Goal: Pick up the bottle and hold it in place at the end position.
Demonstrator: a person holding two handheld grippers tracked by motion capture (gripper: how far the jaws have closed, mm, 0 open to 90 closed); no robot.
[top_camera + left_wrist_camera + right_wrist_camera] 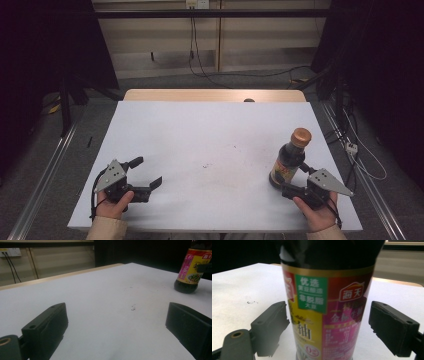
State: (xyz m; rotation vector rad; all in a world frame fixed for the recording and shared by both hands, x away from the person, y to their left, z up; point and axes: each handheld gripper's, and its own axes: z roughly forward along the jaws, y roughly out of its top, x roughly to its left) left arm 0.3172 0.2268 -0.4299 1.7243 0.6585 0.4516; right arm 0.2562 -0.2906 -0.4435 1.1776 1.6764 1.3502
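the right claw point(327, 322) straddles the upright soy sauce bottle point(289, 161) near the table's point(210, 135) right edge, jaws spread, not yet gripping (approach step); next it must clench. the left claw point(144, 174) rests released.

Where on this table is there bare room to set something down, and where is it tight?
The white table is bare from the open left gripper across to the sauce bottle, and back to the far wooden edge; only faint specks mark the middle. It is tight at the near right corner, where the right gripper has its open jaws on either side of the bottle's base.
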